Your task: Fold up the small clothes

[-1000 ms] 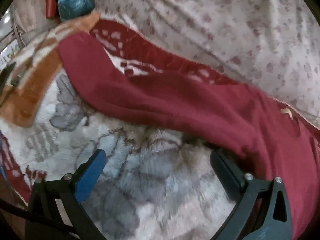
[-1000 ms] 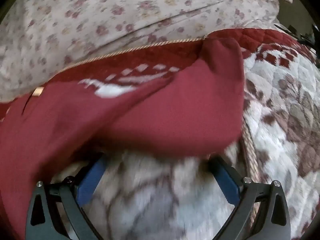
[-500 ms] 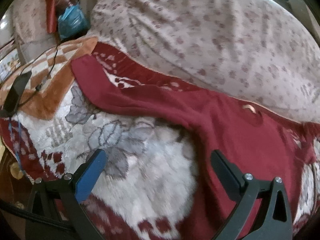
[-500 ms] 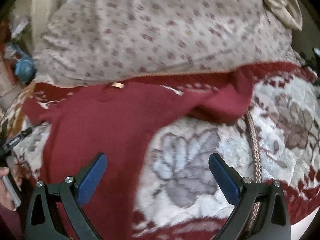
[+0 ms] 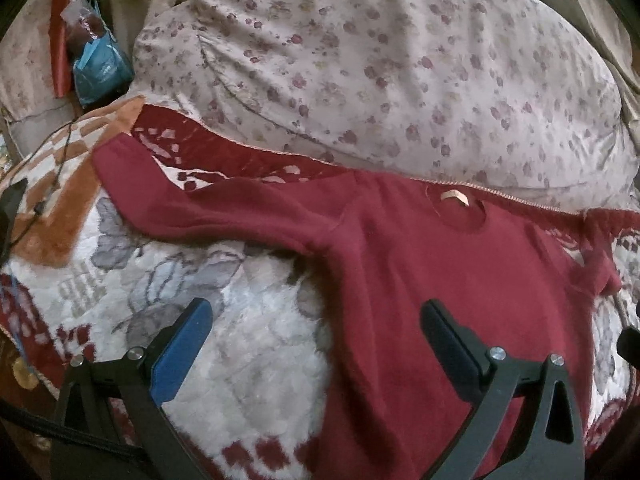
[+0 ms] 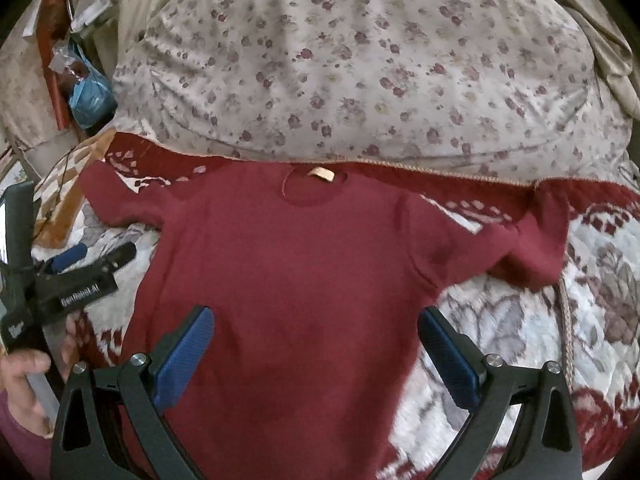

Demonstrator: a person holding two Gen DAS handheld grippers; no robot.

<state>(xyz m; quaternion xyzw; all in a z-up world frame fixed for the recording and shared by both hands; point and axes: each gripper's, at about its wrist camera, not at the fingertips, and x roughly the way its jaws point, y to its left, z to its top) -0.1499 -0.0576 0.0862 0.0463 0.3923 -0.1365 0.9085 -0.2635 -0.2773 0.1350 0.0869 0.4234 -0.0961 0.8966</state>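
A dark red long-sleeved sweater (image 6: 288,264) lies spread flat, front up, on a floral quilted blanket (image 6: 520,320) covering a bed. In the right wrist view its body fills the centre of the frame, the neckline with a tan label (image 6: 322,175) toward the top and the sleeves stretching to the left and right edges. A flowered pillow (image 6: 360,60) sits just beyond the collar, in the upper half. The right hand-held gripper (image 6: 316,344) hangs over the sweater's lower body, jaws wide apart and gripping nothing. The left hand-held gripper (image 5: 316,344) is likewise spread wide and empty, straddling the sweater's side edge; a hand (image 6: 24,376) holds it at the lower left.
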